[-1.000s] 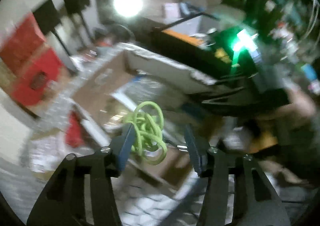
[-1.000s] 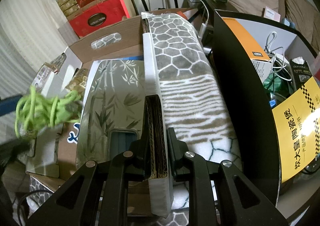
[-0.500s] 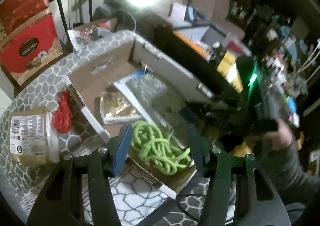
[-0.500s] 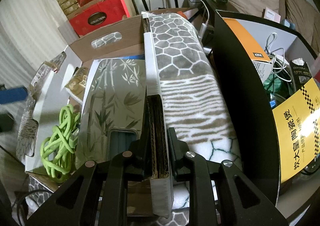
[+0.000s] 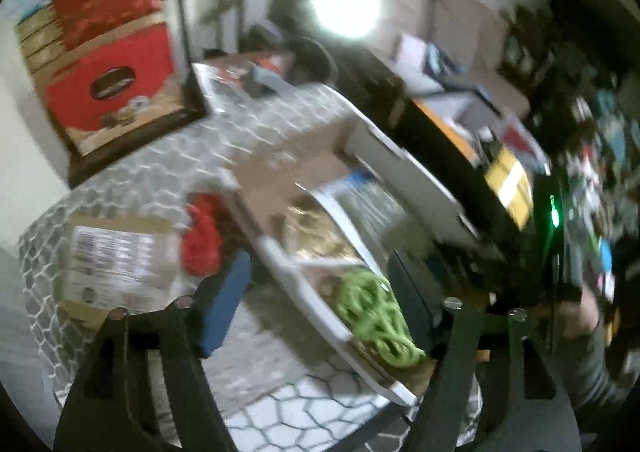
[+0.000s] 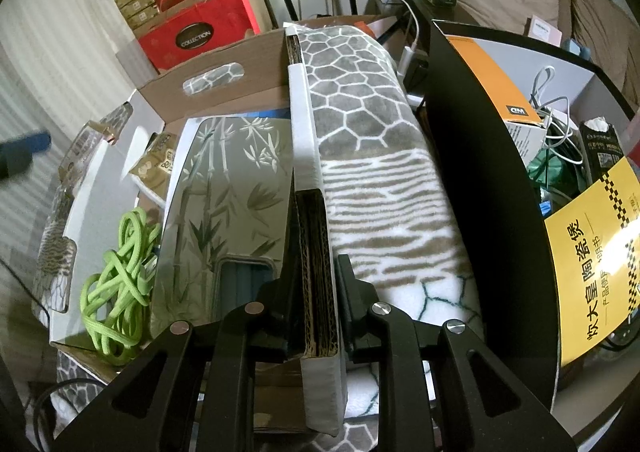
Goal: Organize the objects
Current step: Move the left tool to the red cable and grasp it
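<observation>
My left gripper (image 5: 320,292) has just been opening; nothing sits between its jaws. The green rope (image 6: 116,284) lies in the cardboard box (image 6: 224,92). My right gripper (image 6: 316,292) clamps the box's side wall.

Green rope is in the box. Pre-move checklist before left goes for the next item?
1. Green rope lies inside the cardboard box, apart from any pad: ok.
2. Left gripper empty; its jaws have just been opening and nothing sits between them: ok.
3. Right gripper clamped on the box's side wall, steadying it: ok.
4. Red rope on the blanket outside the box, nothing on top of it: ok.
5. Brown packet beside the red rope; whether they touch: cannot tell, left view is blurred.
6. Room left in the box near the green rope: ok.
</observation>
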